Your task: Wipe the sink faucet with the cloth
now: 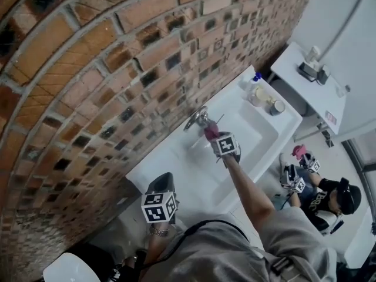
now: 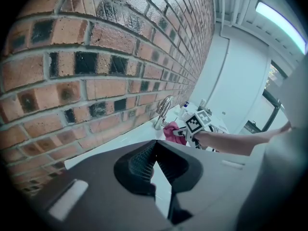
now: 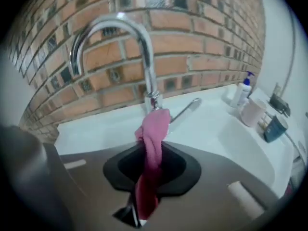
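At the sink (image 3: 231,143) under the brick wall (image 3: 202,42), the right gripper (image 3: 151,153) has its jaws pinching the pink cloth (image 3: 154,129). A bunched end of the cloth sticks out ahead of the jaws and touches the faucet (image 3: 147,47) low on its stem, just above the lever (image 3: 185,110). The left gripper (image 2: 153,146) hangs well back from the sink, its jaws pressed together on nothing.

The cloth looks light, soft and limp. It sags and folds where it is not held, so only the short wad near the jaws can press with any force. A grip close to that wad, as here, seems right, because a longer free end would likely flop off the metal.

The faucet is rigid, fixed and polished, so probably slippery. The cloth should slide easily up the stem and over the curved spout, though the narrow tube gives little surface to bear on. The lever may swing if nudged, so wiping around it probably calls for light pressure.
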Motion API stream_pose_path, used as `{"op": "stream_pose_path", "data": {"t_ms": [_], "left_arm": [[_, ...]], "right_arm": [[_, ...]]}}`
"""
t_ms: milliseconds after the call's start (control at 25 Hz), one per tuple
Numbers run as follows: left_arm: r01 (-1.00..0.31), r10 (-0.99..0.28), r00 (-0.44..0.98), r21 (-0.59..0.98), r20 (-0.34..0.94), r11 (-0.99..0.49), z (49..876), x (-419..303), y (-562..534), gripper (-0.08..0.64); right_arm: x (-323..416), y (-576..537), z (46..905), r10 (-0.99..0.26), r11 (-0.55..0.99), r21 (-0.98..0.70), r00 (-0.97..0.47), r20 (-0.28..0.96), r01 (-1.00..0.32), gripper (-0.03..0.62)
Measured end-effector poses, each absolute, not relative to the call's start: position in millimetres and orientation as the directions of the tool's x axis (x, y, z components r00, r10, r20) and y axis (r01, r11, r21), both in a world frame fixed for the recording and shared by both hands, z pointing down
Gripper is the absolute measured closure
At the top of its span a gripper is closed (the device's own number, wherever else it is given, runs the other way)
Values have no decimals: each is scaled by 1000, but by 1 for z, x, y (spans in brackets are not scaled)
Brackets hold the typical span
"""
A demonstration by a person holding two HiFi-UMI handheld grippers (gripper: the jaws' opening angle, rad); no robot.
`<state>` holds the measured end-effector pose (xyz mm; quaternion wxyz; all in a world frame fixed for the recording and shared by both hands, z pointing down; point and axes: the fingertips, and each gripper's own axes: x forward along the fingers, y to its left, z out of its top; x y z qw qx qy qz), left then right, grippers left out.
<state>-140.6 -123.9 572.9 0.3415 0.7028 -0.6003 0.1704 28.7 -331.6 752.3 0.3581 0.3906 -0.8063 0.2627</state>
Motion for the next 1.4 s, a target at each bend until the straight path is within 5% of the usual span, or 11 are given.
{"op": "stream_pose_path", "data": {"t_ms": [120,240,480,640,920,1160,1400], "left_arm": [[-960,-723,229,274,652,-58,577,-134,-128,540],[-953,-713,264,288,649,-91,581,-118,-133,540],[-953,-711,274,282,648,-111,577,-112,-138,540],[-955,-713,264,282,649,-97,577,-116,-140,540],[-960,-712,242,271,659,-76,580,-124,-139,540],[-960,-710,250,266,658,-92,577,-119,-139,540],[-960,-713,245,268,657,-84,578,-120,-136,540]], "right_arm": [[71,-371,719,-606,400,-120,-361,709,-908,529],[95,-385,724,-588,318,-113,-290,755,-941,529],[51,-356,768,-447,412,-116,-311,839,-904,529],[15,-320,782,-345,513,-253,-467,814,-820,529],[45,-387,682,-667,419,-81,-367,648,-904,529],[21,-406,718,-559,525,37,-312,769,-850,529],[-2,-376,733,-561,581,78,-328,760,-810,531]]}}
